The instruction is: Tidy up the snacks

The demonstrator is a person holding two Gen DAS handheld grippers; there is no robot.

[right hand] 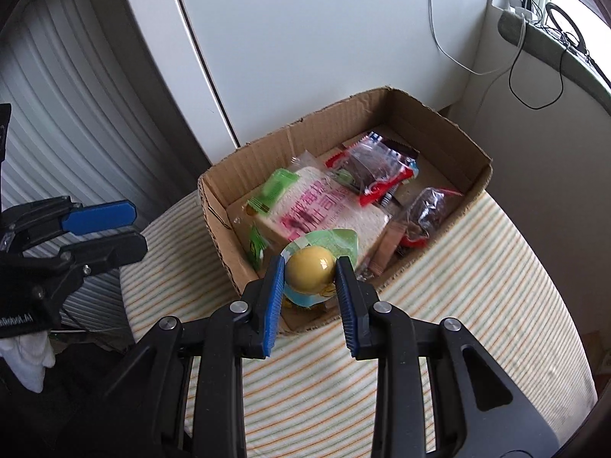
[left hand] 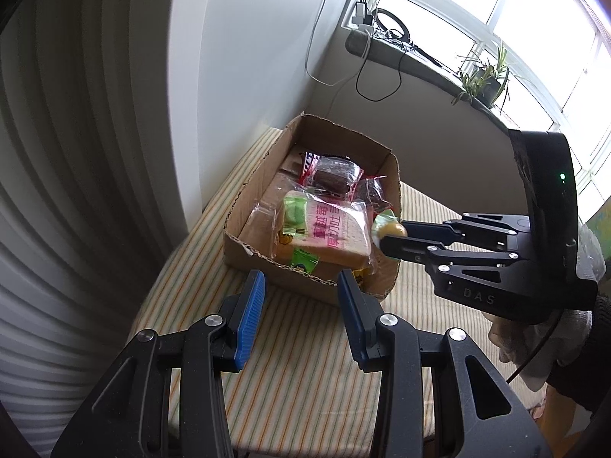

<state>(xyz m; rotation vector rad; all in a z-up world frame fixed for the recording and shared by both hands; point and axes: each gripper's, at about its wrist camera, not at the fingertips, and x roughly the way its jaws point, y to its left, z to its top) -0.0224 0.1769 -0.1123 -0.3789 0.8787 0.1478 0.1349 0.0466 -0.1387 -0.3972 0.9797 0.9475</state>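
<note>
One box [right hand: 244, 175], five snack packets [right hand: 328, 213], two grippers [right hand: 310, 267].

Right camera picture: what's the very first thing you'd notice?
The round yellow snack in its green-and-blue wrapper, pinched between the right gripper's blue fingers just over the near edge of the brown cardboard box. Behind it in the box lies the big clear-wrapped bread slice with pink lettering. The left gripper waits open before the box.

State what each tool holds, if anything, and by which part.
The right tool grips a yellow-domed snack pack by the sides of its dome, over the cardboard box. The left tool is open, holding nothing.
</note>
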